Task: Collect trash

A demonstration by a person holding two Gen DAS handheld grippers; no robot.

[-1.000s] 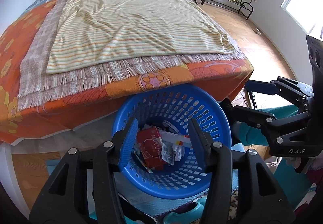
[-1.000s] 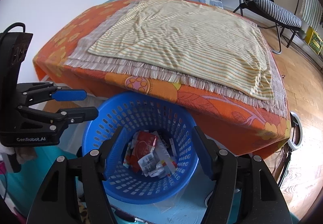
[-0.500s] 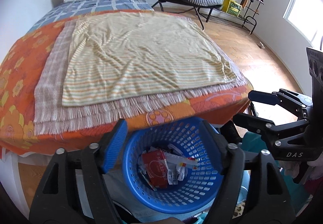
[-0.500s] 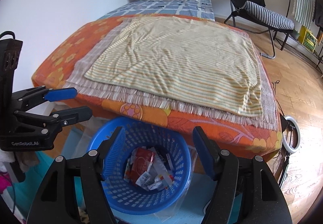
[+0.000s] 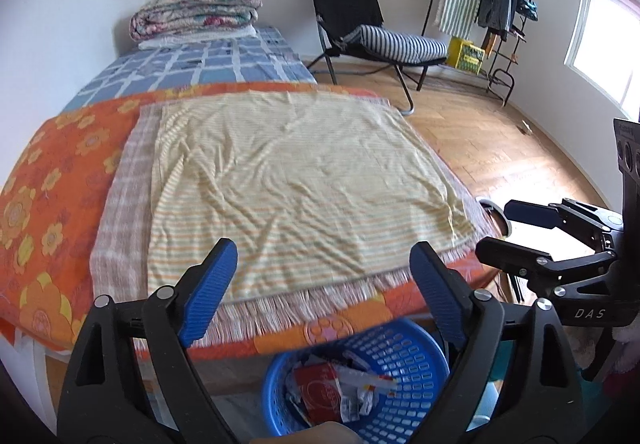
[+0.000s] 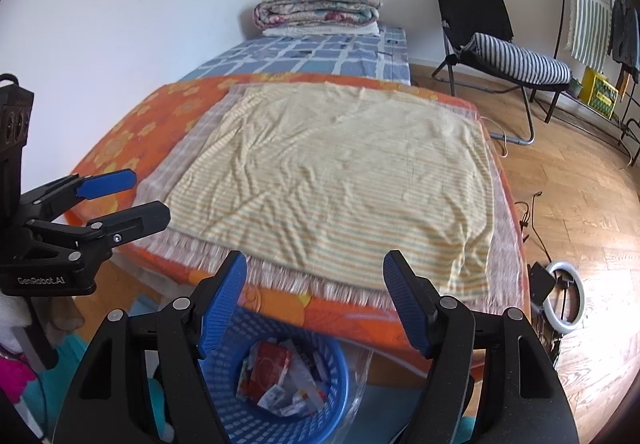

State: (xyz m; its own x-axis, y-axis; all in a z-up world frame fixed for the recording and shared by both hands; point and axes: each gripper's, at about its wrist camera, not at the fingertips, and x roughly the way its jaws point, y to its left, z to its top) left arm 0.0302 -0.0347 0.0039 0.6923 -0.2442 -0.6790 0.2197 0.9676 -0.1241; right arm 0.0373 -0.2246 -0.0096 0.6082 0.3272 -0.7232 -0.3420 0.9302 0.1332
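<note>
Perforated glossy plastic basket; crinkled paper trash; wrinkled striped cloth; polished wood floor.

The bed carried a striped yellow cloth over a fringed blanket, with folded quilts at its far end. A blue basket stood on the floor.

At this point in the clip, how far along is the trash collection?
Done: the blue basket at the foot of the bed already holds wrappers, including a red packet. In hand: nothing; the left gripper and right gripper are both open and empty. Left: no loose trash shows on the striped cloth or the visible floor, so the job looks close to finished.
</note>
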